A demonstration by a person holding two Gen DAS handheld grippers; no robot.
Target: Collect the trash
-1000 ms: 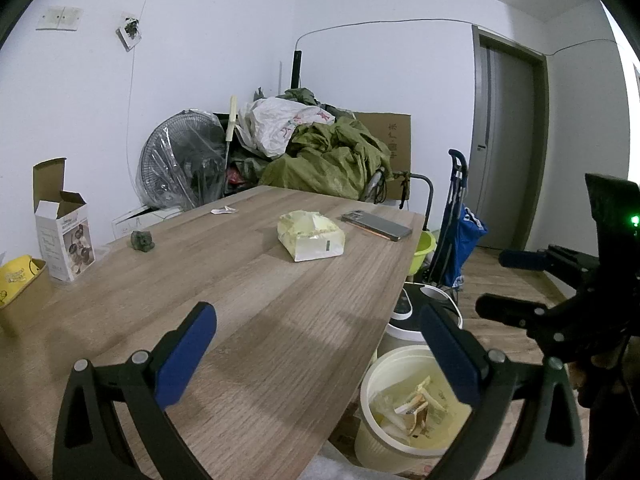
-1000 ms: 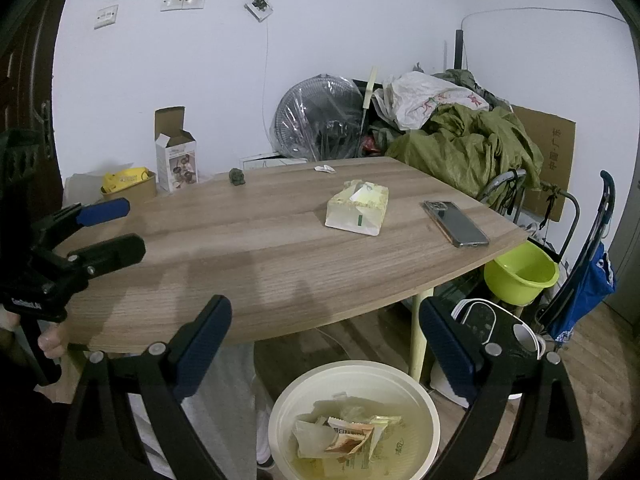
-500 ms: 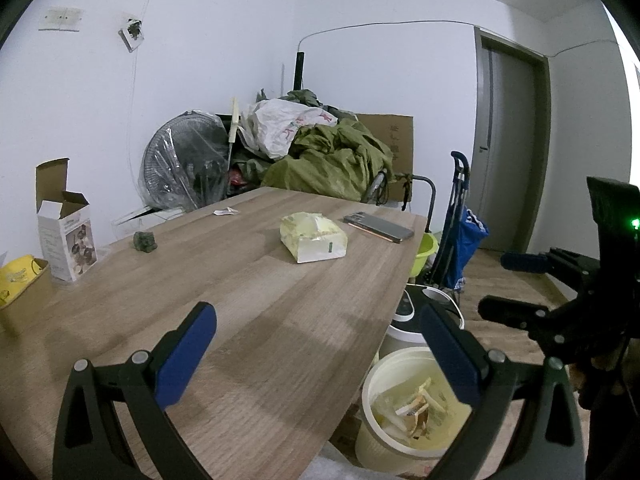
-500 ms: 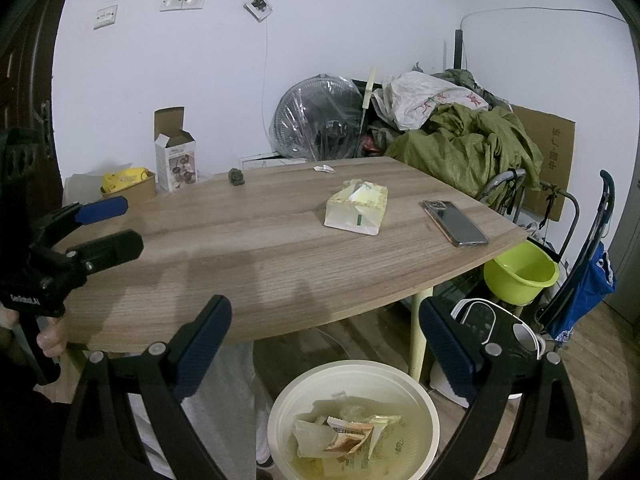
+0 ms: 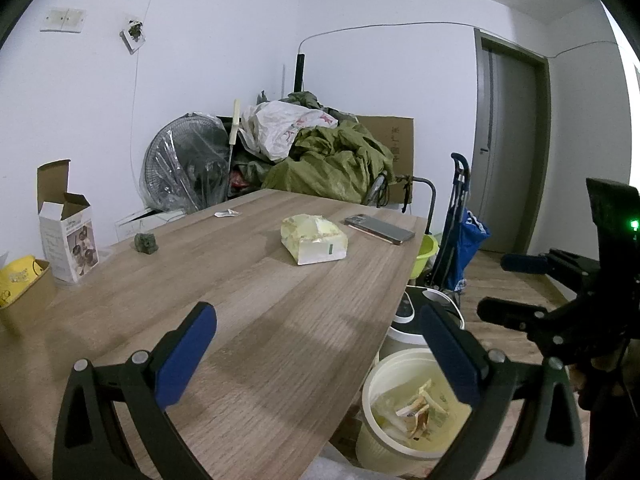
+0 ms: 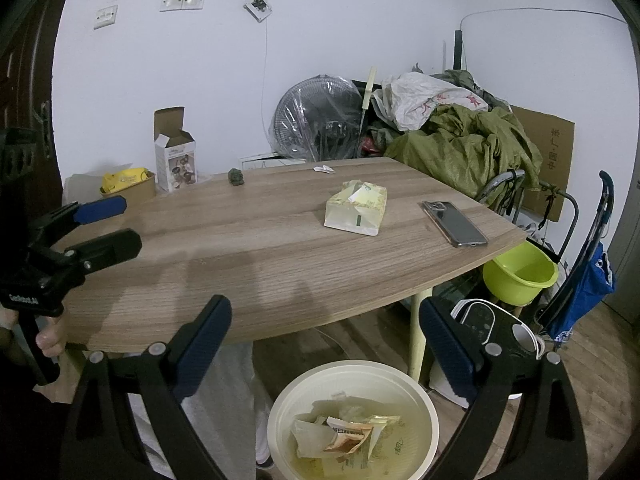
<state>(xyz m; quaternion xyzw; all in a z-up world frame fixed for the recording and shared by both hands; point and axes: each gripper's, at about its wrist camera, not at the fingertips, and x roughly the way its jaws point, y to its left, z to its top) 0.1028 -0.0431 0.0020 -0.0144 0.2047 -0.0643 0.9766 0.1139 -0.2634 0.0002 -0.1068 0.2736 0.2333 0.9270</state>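
My left gripper (image 5: 318, 344) hangs open and empty over the near end of the wooden table (image 5: 256, 320). Off the table's edge, my right gripper (image 6: 326, 332) is also open and empty, above a cream bin (image 6: 352, 369) that holds wrappers and paper. The left wrist view has the same bin (image 5: 376, 448) low on the floor at right. On the table lie a small white wrapper scrap (image 6: 323, 168) at the far edge and a small green crumpled lump (image 6: 236, 177). Each gripper shows in the other's view: left (image 6: 116, 226), right (image 5: 516, 288).
A yellow tissue pack (image 6: 357, 208) and a phone (image 6: 455, 223) lie mid-table. An open white carton (image 6: 175, 160) and a brown box with a yellow bag (image 6: 126, 178) stand at the left end. A green basin (image 6: 520, 276), a blue trolley (image 6: 584, 280) and a pile of clutter sit beyond the table.
Almost nothing has changed. The left wrist view has drifted very slightly, and both grippers have stayed open and empty.
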